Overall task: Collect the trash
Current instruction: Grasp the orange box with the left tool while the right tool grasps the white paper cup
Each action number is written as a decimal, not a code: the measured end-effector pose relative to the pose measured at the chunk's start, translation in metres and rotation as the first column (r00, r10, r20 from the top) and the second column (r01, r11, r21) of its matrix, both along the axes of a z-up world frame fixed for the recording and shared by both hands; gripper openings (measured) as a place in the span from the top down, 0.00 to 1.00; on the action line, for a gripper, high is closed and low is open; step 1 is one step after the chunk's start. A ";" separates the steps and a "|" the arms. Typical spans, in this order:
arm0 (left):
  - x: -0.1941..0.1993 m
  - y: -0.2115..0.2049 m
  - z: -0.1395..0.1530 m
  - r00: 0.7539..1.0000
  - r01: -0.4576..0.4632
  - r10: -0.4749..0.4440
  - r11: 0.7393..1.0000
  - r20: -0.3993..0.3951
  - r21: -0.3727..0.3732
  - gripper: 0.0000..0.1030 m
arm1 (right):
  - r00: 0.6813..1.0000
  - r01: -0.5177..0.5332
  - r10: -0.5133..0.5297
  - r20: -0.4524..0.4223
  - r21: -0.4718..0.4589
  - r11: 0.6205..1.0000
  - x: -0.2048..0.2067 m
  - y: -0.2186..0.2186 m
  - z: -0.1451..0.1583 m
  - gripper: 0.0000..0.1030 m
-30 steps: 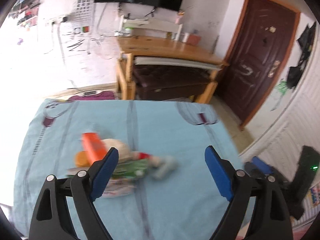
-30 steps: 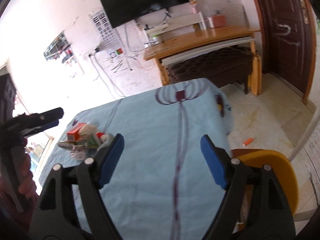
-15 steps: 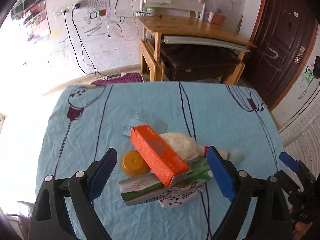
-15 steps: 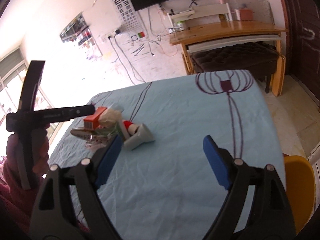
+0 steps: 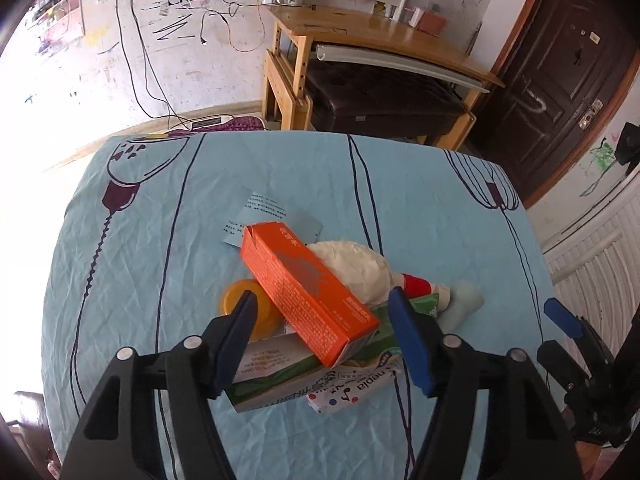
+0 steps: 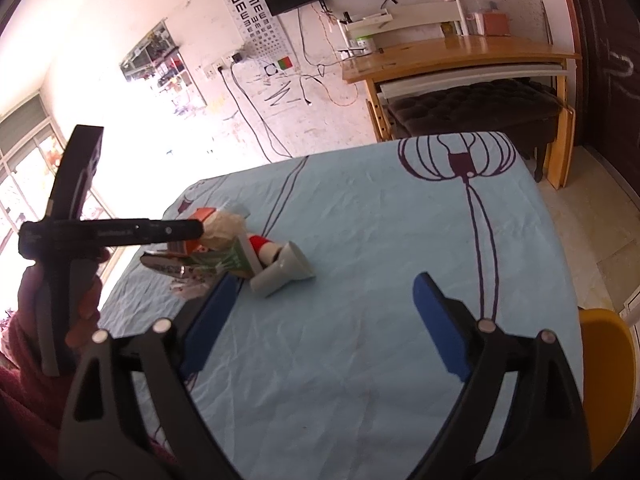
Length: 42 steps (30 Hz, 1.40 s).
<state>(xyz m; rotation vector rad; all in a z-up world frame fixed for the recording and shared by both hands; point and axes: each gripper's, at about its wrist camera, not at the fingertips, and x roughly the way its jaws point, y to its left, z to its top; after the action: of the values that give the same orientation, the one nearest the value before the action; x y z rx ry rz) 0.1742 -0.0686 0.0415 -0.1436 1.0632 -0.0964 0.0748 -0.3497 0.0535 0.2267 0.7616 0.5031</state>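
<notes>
Left gripper [image 5: 324, 316] closing around orange box [image 5: 308, 292] atop trash pile, pads not yet pressing. Right gripper [image 6: 324, 320] opening, empty, over tablecloth [image 6: 380, 240].

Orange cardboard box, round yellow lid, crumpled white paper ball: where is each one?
Orange cardboard box [image 5: 308, 288]: left wrist view, its broad top face.
Round yellow lid [image 5: 236, 300]: left wrist view, its upper surface.
Crumpled white paper ball [image 5: 356, 268]: left wrist view, its middle.

Wooden desk [image 5: 360, 36], dark door [image 5: 560, 80]

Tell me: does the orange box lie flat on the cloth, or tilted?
Tilted. The orange box leans across the green carton and yellow lid.
</notes>
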 end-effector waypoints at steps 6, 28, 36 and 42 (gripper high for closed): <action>-0.004 0.003 -0.002 1.000 0.014 -0.014 1.000 0.002 0.000 0.64 | 1.000 -0.024 0.024 -0.002 -0.018 1.000 0.003 0.012 0.000 0.15; 0.018 0.064 -0.018 0.997 -0.074 0.073 0.995 -0.022 -0.061 0.73 | 0.987 -0.160 0.158 -0.033 -0.289 0.944 0.034 0.093 -0.013 0.16; 0.031 0.069 -0.024 0.996 -0.079 0.076 0.994 -0.036 -0.075 0.73 | 0.982 -0.187 0.185 -0.041 -0.360 0.914 0.033 0.095 -0.019 0.43; 0.041 0.073 -0.030 0.996 -0.085 0.081 0.990 -0.044 -0.112 0.73 | 0.983 -0.177 0.181 -0.026 -0.374 0.910 0.032 0.097 -0.019 0.53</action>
<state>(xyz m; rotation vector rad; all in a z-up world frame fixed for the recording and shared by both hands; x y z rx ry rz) 0.2154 0.0043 0.0120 -0.2932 1.0899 -0.0792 0.1072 -0.2523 0.0340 -0.2051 0.8587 0.5206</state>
